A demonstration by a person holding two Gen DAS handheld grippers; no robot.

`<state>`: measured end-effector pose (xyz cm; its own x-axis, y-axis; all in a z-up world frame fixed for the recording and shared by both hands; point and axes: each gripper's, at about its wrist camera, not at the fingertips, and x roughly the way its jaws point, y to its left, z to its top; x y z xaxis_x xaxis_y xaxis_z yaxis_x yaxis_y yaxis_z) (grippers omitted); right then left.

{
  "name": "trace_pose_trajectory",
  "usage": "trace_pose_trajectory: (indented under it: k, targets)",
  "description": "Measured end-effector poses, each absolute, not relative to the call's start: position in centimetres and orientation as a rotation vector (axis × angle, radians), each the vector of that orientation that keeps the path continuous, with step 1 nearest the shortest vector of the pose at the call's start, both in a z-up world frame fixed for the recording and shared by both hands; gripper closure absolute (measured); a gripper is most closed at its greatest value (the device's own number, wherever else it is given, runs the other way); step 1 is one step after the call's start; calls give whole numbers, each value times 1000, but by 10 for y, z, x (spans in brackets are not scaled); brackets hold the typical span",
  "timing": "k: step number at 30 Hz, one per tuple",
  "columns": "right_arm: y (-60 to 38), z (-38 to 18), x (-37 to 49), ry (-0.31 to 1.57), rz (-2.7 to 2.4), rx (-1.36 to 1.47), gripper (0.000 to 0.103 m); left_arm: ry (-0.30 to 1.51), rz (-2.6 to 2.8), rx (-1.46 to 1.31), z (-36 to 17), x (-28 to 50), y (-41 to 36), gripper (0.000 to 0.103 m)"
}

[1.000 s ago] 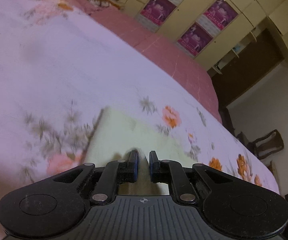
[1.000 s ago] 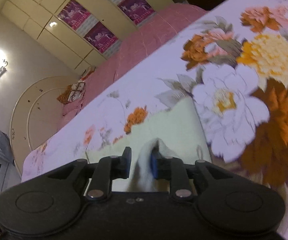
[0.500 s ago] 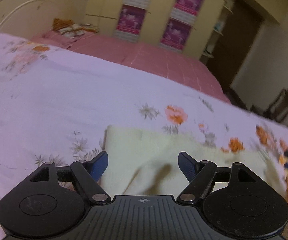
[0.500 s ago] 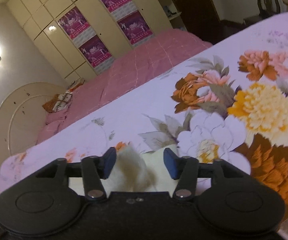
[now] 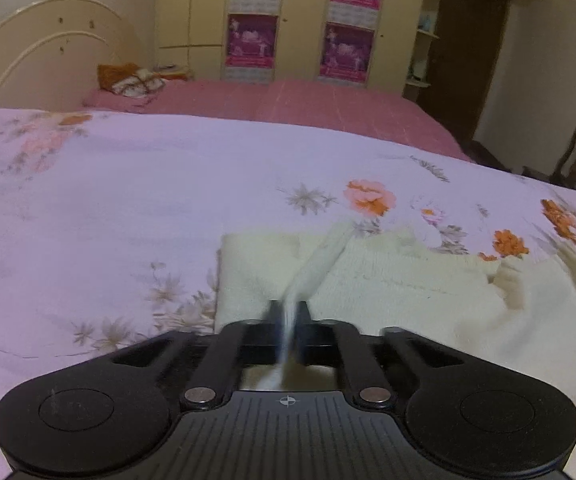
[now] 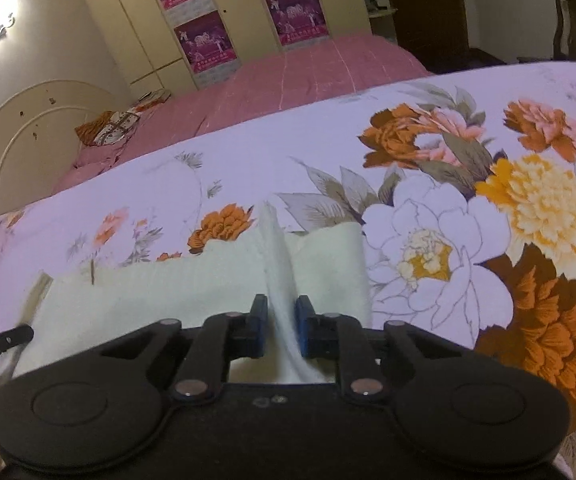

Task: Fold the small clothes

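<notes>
the pale cream garment (image 5: 399, 280) is lying spread across the floral bedsheet (image 5: 128, 200), close to the bed's near edge, with the pink bedspread (image 5: 307, 108) running along the far side. the left gripper (image 5: 288, 312) is pinching a raised ridge of the garment's left portion, its fingers nearly closed with only the cloth between them. the right gripper (image 6: 282, 316) is likewise gripping a lifted fold (image 6: 278, 264) at the garment's right end (image 6: 327, 264), blue pads (image 6: 301, 328) pressing the fabric from both sides, near the large printed flowers (image 6: 535, 200).
</notes>
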<state>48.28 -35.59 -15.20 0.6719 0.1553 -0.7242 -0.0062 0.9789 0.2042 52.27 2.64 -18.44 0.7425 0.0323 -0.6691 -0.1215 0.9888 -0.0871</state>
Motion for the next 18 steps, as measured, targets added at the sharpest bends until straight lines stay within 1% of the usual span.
trace_pose_trajectory:
  k: [1, 2, 4, 7, 8, 10, 11, 15, 18]
  targets:
    - [-355, -150, 482, 821, 84, 182, 98, 725, 111, -136, -185, 522, 30, 99]
    - [-356, -150, 482, 816, 54, 163, 98, 721, 144, -156, -187, 522, 38, 99]
    - [-367, -154, 482, 828, -19, 152, 99, 730, 165, -228, -192, 519, 52, 99]
    - [-378, -159, 480, 840, -28, 191, 99, 728, 162, -225, -192, 516, 55, 99]
    - [-374, -157, 479, 834, -21, 178, 98, 729, 156, -227, -189, 515, 54, 98]
    - [-373, -153, 479, 823, -25, 188, 88, 686, 173, -250, -178, 507, 56, 98]
    - [-373, -148, 477, 797, -42, 195, 82, 669, 173, -257, -174, 504, 56, 98]
    - [-366, -128, 472, 715, 12, 171, 81, 640, 94, -217, -158, 502, 39, 98]
    - [-344, -131, 484, 742, 77, 120, 81, 686, 13, -199, -165, 513, 16, 98]
